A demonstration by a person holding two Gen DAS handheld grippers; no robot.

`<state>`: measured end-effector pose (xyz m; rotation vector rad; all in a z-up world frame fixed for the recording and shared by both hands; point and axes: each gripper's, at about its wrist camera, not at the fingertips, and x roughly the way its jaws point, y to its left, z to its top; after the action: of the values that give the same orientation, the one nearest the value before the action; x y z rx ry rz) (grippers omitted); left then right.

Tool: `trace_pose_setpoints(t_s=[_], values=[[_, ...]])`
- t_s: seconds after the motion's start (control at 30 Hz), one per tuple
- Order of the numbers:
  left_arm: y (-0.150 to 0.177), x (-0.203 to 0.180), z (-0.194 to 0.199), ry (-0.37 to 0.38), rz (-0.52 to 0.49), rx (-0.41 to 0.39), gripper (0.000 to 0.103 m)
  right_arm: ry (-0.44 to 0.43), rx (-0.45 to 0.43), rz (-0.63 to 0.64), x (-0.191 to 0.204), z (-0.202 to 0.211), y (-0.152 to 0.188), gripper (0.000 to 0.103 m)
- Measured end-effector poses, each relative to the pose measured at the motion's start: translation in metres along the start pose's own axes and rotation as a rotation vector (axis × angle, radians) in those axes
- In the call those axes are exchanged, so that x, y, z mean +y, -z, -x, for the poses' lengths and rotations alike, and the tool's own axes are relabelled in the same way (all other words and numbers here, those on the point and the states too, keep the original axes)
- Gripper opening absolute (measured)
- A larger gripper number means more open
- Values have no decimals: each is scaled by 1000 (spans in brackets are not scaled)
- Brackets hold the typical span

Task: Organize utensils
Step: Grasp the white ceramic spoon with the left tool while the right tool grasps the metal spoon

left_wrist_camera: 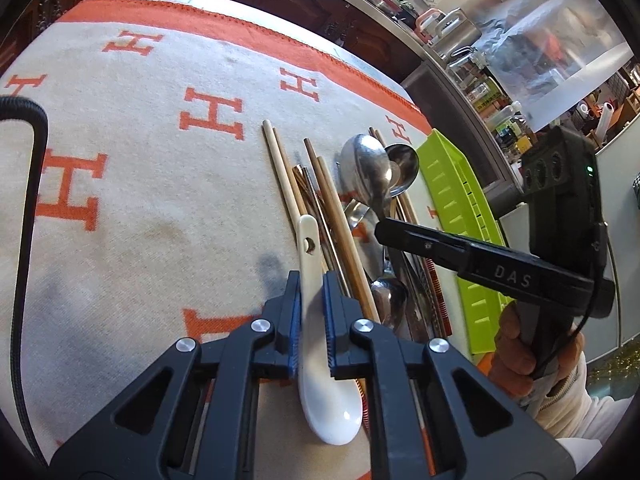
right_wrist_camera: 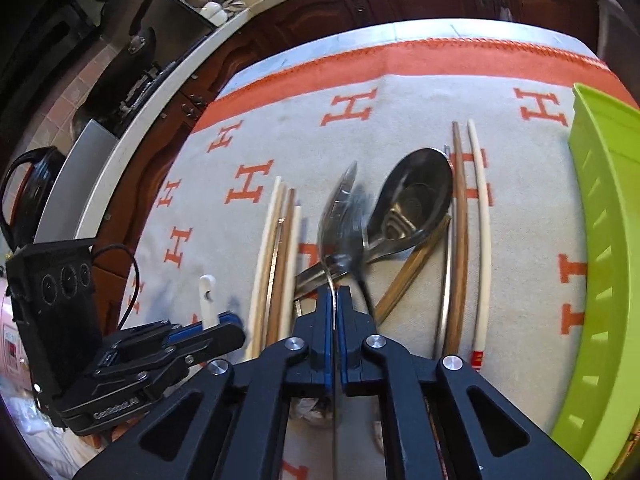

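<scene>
On the cream cloth (left_wrist_camera: 140, 208) patterned with orange H letters lies a heap of utensils: pale and brown wooden chopsticks (left_wrist_camera: 286, 184), metal spoons and a large steel ladle-shaped spoon (right_wrist_camera: 416, 196). At the left edge of the heap, the left gripper (left_wrist_camera: 311, 292) has its blue-padded jaws closed on the handle of a white ceramic soup spoon (left_wrist_camera: 324, 392), whose bowl points back toward the camera and whose holed handle end reaches away. Near the heap's middle, the right gripper (right_wrist_camera: 335, 300) has its jaws pressed together on the thin handle of a shiny metal spoon (right_wrist_camera: 340, 216); the spoon's bowl is blurred and appears tilted up above the others. Just beside the utensils, on the right, stands a lime-green plastic tray (right_wrist_camera: 604, 240) with slotted walls. A hand (left_wrist_camera: 520, 344) in a white sleeve holds the right gripper's grip.
</scene>
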<state>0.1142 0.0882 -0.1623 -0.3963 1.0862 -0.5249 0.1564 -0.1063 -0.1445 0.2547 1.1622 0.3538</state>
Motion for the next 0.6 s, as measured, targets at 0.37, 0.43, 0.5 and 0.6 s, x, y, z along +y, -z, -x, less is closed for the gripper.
trace_pose_setpoints(t_s=[0.37,0.43,0.5,0.6], values=[[4,-16,7,-74,-7,-23,3,-13,-55,50,7,23,16,3],[6,-22,12,-82,-11,-37,3,-25,-64,52,7,31,18,3],[9,-26,18,-85,-13,-47,3,-33,-69,54,7,39,21,3],[12,-34,27,-90,-22,-62,3,-45,-83,56,6,51,26,3]])
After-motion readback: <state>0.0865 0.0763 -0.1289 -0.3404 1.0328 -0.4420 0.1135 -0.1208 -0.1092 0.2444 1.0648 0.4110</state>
